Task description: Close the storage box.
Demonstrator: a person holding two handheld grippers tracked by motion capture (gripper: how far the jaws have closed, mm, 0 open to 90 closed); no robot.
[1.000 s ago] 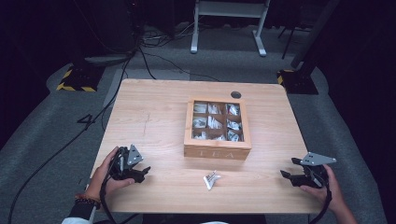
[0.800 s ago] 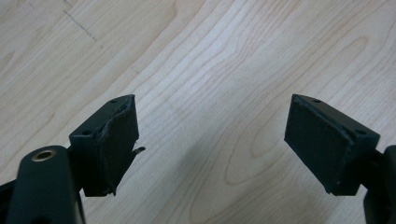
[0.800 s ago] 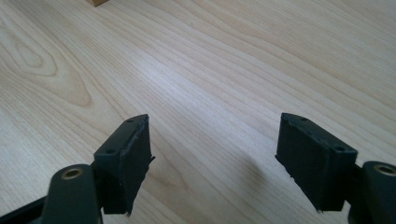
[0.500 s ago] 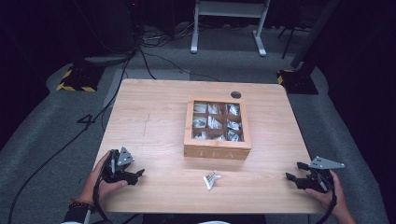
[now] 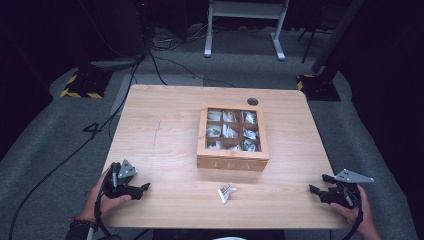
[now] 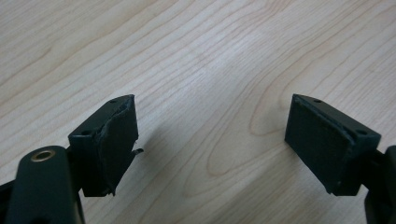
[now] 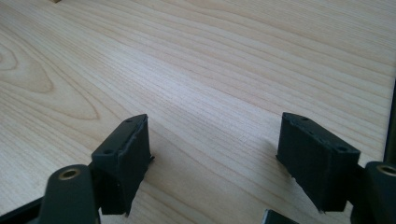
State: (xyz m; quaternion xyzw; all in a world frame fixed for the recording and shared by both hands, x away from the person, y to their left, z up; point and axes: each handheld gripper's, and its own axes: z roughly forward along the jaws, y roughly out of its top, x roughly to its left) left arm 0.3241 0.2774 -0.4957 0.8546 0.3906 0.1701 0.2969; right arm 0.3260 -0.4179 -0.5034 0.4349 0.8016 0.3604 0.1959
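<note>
The tea packet (image 5: 226, 193) lies loose on the table (image 5: 165, 135), at about 6 o'clock from the wooden tea box (image 5: 232, 136) and just apart from its front wall, roughly midway between the two hands. Going from the left: over the last second the left gripper (image 5: 144, 187) has drawn back toward the near edge and sunk, so that in the high view it now sits at about 9 o'clock from the packet, well apart from it; its jaws are spread wide with only bare wood between them, as the left gripper view shows (image 6: 210, 154). In the middle, packet and box lie where they lay before. On the right, the right gripper (image 5: 316, 186) has likewise slid outward and down to the table's near right corner, at about 3 o'clock from the packet, its jaws (image 7: 215, 158) also spread and holding nothing. Both tools withdrawing empty suggests a pause or reset: the packet has not yet gone into the box, whose nine compartments already hold packets. The packet's long axis runs from about 7 o'clock to 1 o'clock, its upper end tipped toward the box; which end is the top I cannot tell.
</note>
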